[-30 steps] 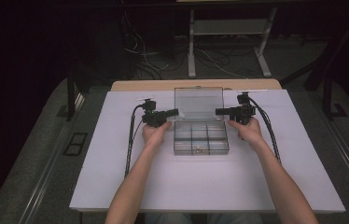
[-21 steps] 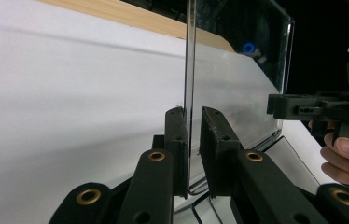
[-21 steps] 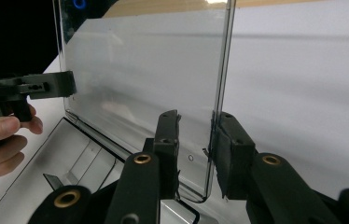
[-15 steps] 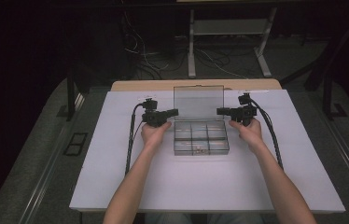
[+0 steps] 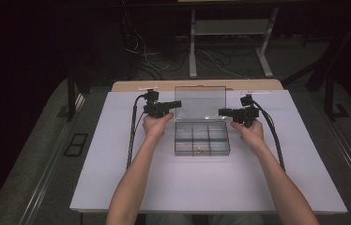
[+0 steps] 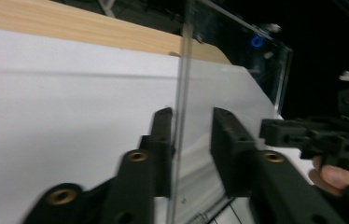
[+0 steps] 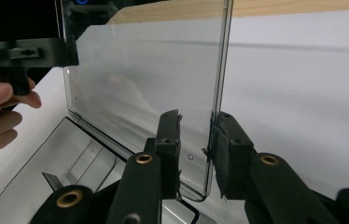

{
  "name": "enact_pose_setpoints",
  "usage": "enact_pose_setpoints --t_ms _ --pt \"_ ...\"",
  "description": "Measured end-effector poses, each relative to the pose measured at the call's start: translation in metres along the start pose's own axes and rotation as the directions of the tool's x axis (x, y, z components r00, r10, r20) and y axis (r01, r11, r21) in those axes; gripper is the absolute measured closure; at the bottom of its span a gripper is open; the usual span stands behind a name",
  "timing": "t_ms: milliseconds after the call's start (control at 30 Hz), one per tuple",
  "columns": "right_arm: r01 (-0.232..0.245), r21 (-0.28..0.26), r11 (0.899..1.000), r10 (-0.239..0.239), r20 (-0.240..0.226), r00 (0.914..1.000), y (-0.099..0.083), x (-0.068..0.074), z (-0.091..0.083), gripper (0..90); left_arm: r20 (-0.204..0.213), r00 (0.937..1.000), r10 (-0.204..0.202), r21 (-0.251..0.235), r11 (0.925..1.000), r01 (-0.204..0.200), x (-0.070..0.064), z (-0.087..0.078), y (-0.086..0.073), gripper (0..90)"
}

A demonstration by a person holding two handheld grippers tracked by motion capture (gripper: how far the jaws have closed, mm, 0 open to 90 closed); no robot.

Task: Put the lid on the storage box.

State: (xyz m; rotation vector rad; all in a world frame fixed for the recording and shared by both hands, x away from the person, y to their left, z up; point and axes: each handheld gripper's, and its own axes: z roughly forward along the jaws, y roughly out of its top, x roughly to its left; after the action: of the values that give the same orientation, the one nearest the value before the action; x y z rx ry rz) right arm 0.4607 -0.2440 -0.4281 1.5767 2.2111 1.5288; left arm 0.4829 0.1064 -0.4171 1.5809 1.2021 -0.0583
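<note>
Since a second ago the clear lid (image 5: 198, 103) has tipped more upright over its box (image 5: 202, 138), mid-table. Left gripper (image 6: 192, 140) and right gripper (image 7: 196, 140) straddle its side edges, jaws slightly apart, not pinching. Lid judged light, stiff, slippery, thin plastic; grip edges gently.

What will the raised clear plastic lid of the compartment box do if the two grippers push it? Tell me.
The raised clear plastic lid looks thin and stiff, so it would likely swing on its hinge rather than bend. The left gripper and right gripper straddle its side edges; smooth plastic may slip between the jaws. The shallow compartment box seems light, so it could slide on the white table.
</note>
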Motion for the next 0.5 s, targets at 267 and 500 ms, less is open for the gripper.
enact_pose_setpoints --t_ms 267,500 --pt "-0.008 0.009 1.0 0.008 -0.003 1.0 0.001 0.0 0.0 71.9 0.012 0.9992 0.037 0.0 0.9993 -0.037 0.001 -0.001 -0.001 78.2" --pt "0.027 0.009 1.0 -0.027 0.024 0.9993 0.012 0.002 0.0 67.7 0.002 0.9969 0.079 -0.005 0.9969 -0.078 -0.001 -0.002 -0.001 78.1"
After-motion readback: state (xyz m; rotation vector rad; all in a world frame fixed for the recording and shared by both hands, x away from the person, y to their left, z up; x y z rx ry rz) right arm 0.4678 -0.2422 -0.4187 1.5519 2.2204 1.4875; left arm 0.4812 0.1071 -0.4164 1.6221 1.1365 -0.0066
